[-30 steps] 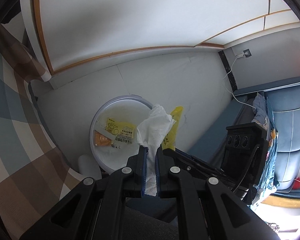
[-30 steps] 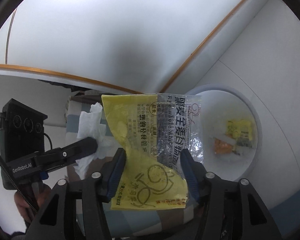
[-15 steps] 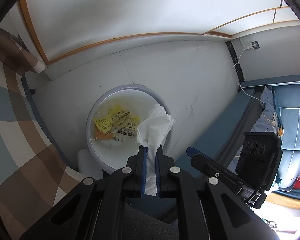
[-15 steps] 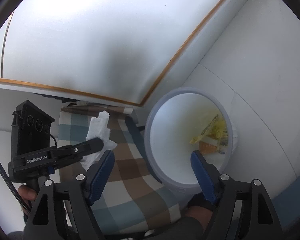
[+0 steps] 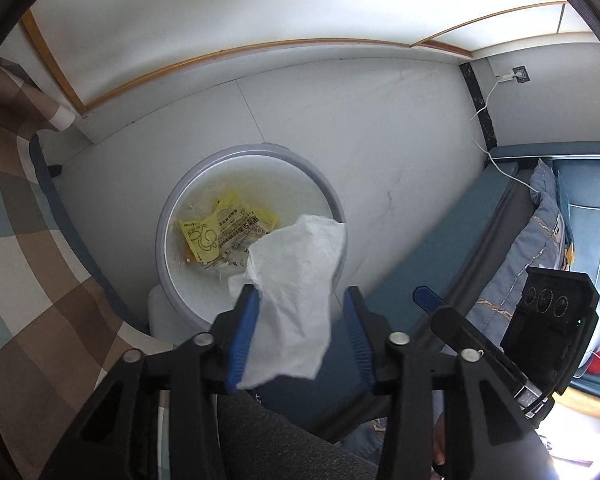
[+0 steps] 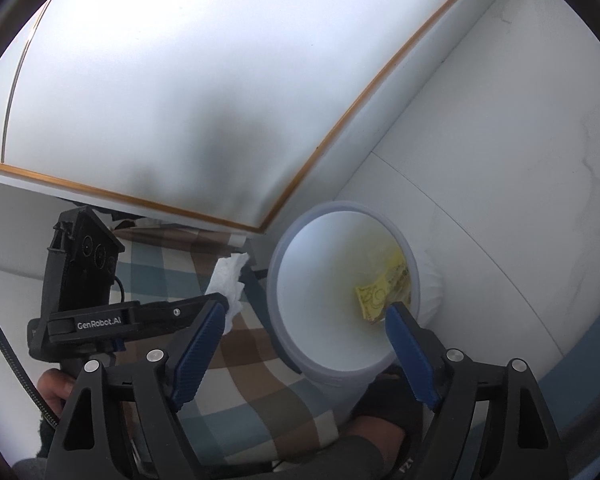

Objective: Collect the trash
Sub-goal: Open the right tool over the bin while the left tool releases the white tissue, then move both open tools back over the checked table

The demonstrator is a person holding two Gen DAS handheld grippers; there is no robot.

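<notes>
Here the left gripper (image 5: pixel 300 320) is seen at the lower centre of the left wrist view with its jaws parted; they have just been opening, and the white tissue (image 5: pixel 296 280) lies loose between them, resting against the left blue pad (image 5: pixel 242 336) and clear of the right one. The tissue's upper part is overlapping the near rim of the round white bin (image 5: pixel 204 184), which sits in the middle of that frame.

A miss can be expected if the tissue clings to the ribbed left pad, or if it drifts as it drops: being light and broad, it could catch on the rim or slide down outside, onto the floor beside the checked cloth (image 5: pixel 28 264) at the left of the frame.

Inside the bin a yellow printed wrapper (image 5: pixel 224 232) is lying on the bottom, with something orange partly hidden under it; what that is cannot be told.

In the right wrist view the right gripper (image 6: pixel 304 344) is shown spread wide at the lower centre, its jaws having just been opening, with nothing between them; the bin is seen beyond.
</notes>
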